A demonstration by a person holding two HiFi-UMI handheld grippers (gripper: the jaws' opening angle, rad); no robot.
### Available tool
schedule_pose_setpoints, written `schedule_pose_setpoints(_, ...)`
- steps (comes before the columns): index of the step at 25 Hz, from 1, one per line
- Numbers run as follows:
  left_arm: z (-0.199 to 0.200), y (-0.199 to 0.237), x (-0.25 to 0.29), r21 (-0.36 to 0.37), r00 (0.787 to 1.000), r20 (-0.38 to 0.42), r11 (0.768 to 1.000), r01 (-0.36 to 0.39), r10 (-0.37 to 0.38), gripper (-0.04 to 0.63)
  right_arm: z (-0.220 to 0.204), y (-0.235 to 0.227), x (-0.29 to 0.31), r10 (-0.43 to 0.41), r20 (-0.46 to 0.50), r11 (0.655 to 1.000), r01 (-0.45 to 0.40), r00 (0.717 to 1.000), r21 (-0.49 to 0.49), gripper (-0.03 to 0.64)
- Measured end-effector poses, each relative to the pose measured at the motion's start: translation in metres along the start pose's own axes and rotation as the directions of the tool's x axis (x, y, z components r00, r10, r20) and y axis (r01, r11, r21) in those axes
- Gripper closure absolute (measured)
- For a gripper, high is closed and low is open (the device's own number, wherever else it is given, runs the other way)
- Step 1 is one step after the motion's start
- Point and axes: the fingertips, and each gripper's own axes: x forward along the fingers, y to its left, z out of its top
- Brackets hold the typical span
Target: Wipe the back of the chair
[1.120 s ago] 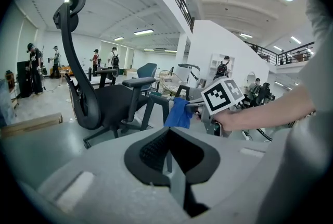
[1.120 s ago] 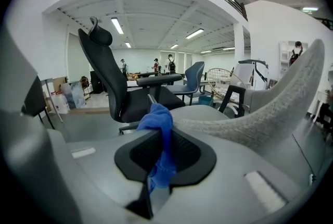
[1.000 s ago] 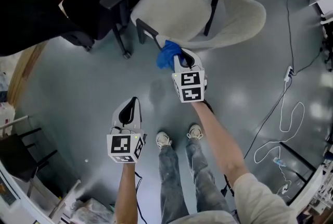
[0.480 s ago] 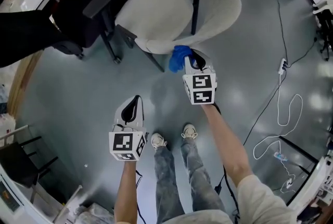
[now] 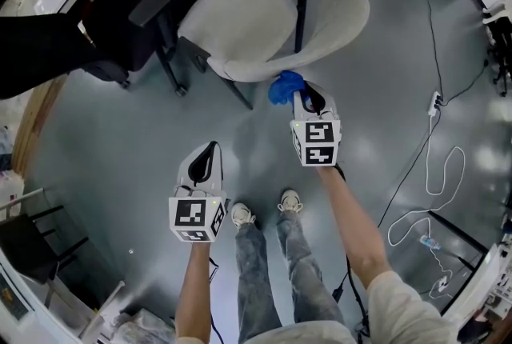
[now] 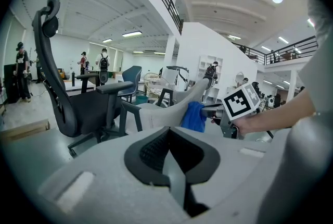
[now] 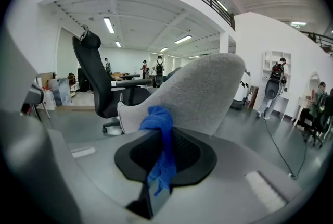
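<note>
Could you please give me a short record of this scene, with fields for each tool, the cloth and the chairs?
right tool: shut on the blue cloth, reaching towards the grey chair
left tool: shut, nothing in it, held apart from both chairs
blue cloth: bunched at the grey chair's near edge; contact unclear
grey chair: fabric shell on dark legs
black office chair: beside the grey chair, neither tool on it

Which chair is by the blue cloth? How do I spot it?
On the shiny grey floor, two chairs stand side by side. The pale grey chair is just beyond the blue cloth clamped in the right gripper. Its curved shell is light; its neighbour is a black office chair.
</note>
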Motion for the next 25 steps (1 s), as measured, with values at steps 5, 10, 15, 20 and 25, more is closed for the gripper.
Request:
schedule_pose_setpoints(5,0.001,0.021,-0.008,-0.011,0.999,0.006,0.999,-0.037,0.037,0.595,0.000,0.058,0.001,0.089,0.014,0.996,-0.089,0.996,-0.002,0.577)
schedule_pose_setpoints(10,-0.001,0.051,-0.025,-0.027,0.997,0.007,0.996,-0.081,0.081,0.595,0.012,0.124,0.018,0.187,-0.002,0.982,-0.187,0.982,-0.014,0.577)
schedule_pose_setpoints(15,-0.008,0.092,-0.046,-0.040,0.990,-0.002,0.990,-0.139,0.139,0.595,0.021,0.174,0.053,0.238,-0.012,0.971,-0.238,0.971,-0.032,0.577)
schedule_pose_setpoints(20,-0.018,0.129,-0.066,-0.052,0.983,-0.017,0.982,-0.182,0.181,0.595,0.019,0.197,0.093,0.226,-0.049,0.973,-0.228,0.973,-0.026,0.577)
schedule_pose_setpoints(25,-0.030,0.145,-0.071,-0.063,0.981,-0.036,0.979,-0.195,0.193,0.595,0.007,0.198,0.123,0.208,-0.109,0.976,-0.213,0.972,-0.037,0.577)
